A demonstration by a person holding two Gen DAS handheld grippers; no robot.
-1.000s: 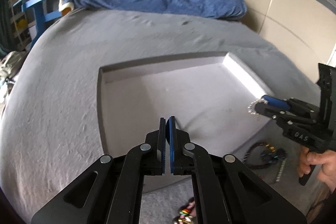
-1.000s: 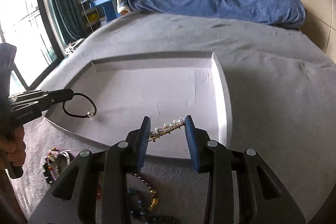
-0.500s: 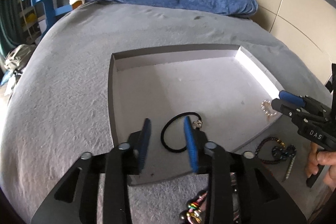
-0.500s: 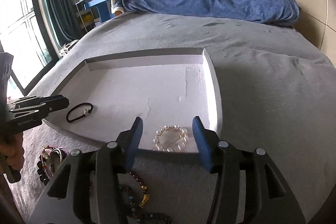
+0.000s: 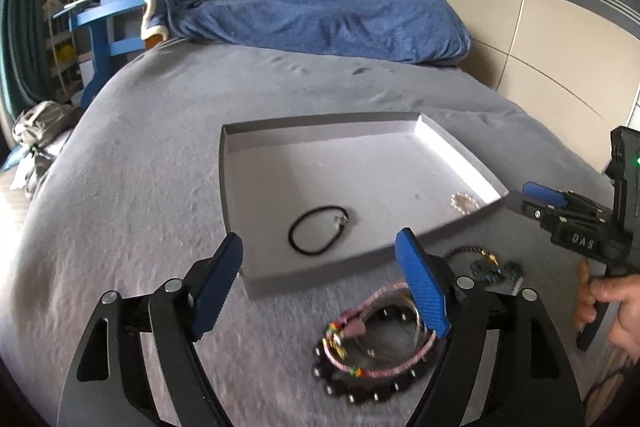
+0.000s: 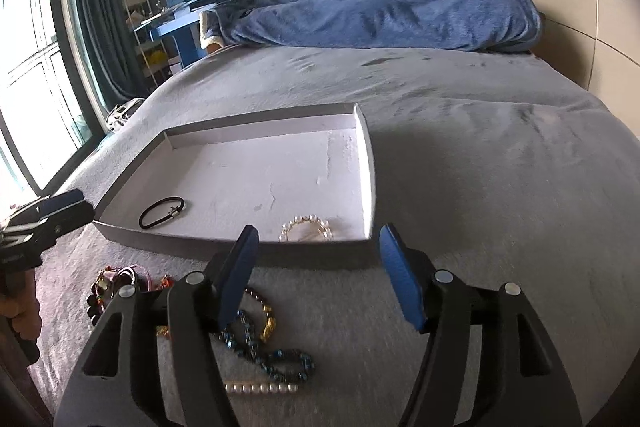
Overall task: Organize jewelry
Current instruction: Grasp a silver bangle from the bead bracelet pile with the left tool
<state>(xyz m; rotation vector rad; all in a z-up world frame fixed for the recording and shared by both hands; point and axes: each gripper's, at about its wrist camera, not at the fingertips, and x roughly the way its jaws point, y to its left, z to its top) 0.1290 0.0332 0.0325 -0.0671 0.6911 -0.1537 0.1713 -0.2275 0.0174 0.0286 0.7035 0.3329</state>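
A shallow grey tray [image 5: 236, 187] [image 6: 370, 187] lies on the bed. Inside it rest a black hair tie [image 5: 318, 231] [image 6: 161, 212] and a pearl bracelet [image 5: 464, 202] [image 6: 306, 227]. My left gripper [image 5: 326, 287] hovers before the tray's near edge, jaws opening, nothing between them. Below it lies a pile of pink cord and dark bead bracelets [image 5: 372, 351] [image 6: 116, 287]. My right gripper [image 6: 316, 275] is also opening and empty, over a blue bead strand [image 6: 264, 351] [image 5: 496, 269], a gold-tipped bracelet [image 6: 266, 315] and a pearl strand [image 6: 260, 387].
A grey blanket [image 5: 140, 187] covers the bed. A blue duvet [image 5: 320, 19] lies bunched at the far end. A blue desk [image 5: 104, 23] with books stands at the back left, a window [image 6: 28, 87] to the left, a wardrobe [image 5: 560, 27] to the right.
Both grippers let go of their pieces: the hair tie and the pearl bracelet now lie in the tray. Both jaws have widened and both grippers drew back toward the loose jewelry.
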